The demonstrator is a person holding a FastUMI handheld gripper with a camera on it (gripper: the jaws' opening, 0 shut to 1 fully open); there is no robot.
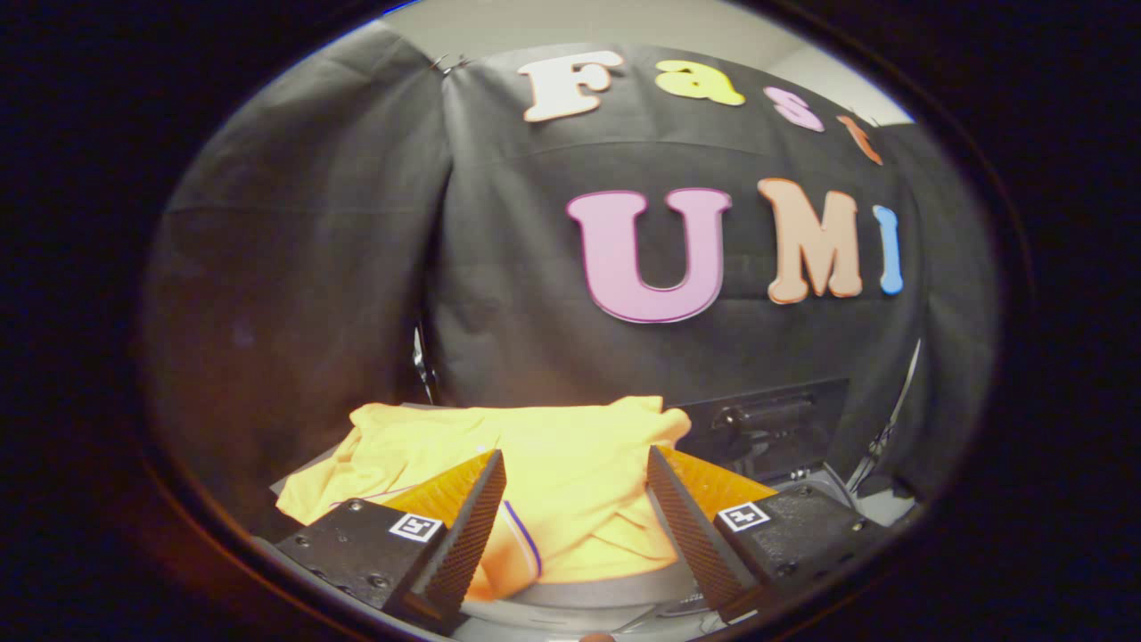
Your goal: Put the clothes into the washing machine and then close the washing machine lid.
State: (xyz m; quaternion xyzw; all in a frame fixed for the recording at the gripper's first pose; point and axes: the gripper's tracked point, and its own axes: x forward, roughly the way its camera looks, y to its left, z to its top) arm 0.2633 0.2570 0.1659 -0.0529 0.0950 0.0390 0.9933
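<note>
A yellow garment with a thin purple stripe lies crumpled on a grey surface, spread wide just ahead of my fingers and partly between them. My gripper is open, its two fingers standing apart above the cloth without pressing on it. To the right of the garment, beyond the right finger, sits a dark box-like unit with a handle; whether it is the washing machine I cannot tell.
The booth's black cloth wall hangs close behind the garment. A metal stand leg shows at the cloth's fold on the left, and a thin cable or rod runs down at the right.
</note>
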